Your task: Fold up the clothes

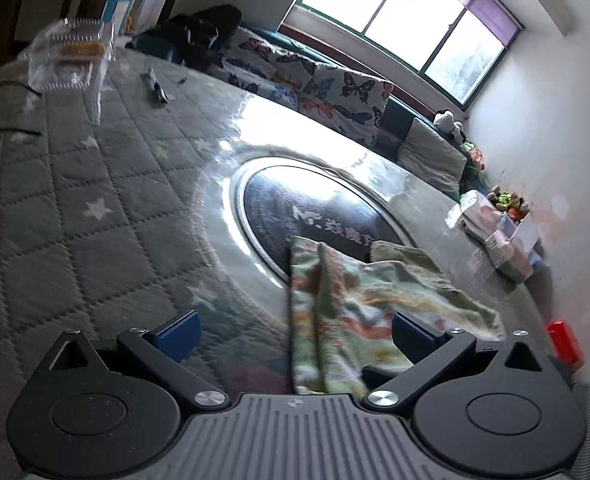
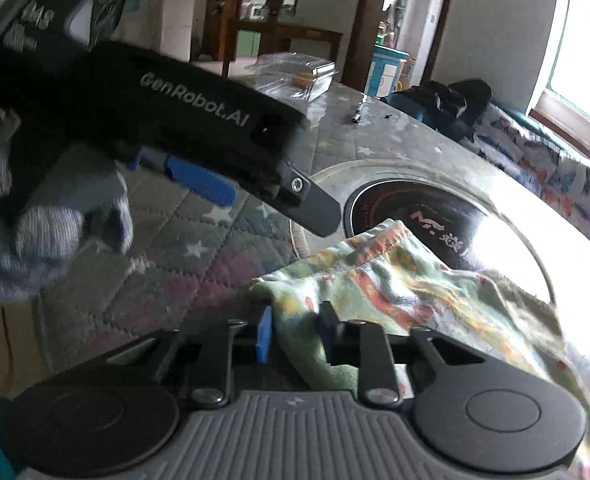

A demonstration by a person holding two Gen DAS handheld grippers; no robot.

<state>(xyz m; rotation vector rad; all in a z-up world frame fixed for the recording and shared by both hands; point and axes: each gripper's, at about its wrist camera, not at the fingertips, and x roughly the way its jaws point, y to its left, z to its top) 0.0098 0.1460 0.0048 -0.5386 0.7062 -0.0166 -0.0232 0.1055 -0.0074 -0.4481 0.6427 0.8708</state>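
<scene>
Left gripper (image 1: 295,338): jaws spread full width, nothing pinched; patterned green garment (image 1: 359,300) lies between and beyond the pads, its folded edge nearer the right pad. Right gripper (image 2: 295,330): jaws drawn nearly together, pinching a bunched edge of the same garment, which trails beyond and right of the fingers over the round cooktop (image 2: 423,216). Only the right wrist view shows the left gripper's body from outside, above-left of the fingers, plus a gloved hand (image 2: 47,220). Only the left wrist view shows the window (image 1: 407,20).

A crumpled pale-green floral garment (image 1: 347,300) lies bunched on the desk (image 1: 95,200), partly overlapping its round dark inset (image 1: 315,208).
</scene>
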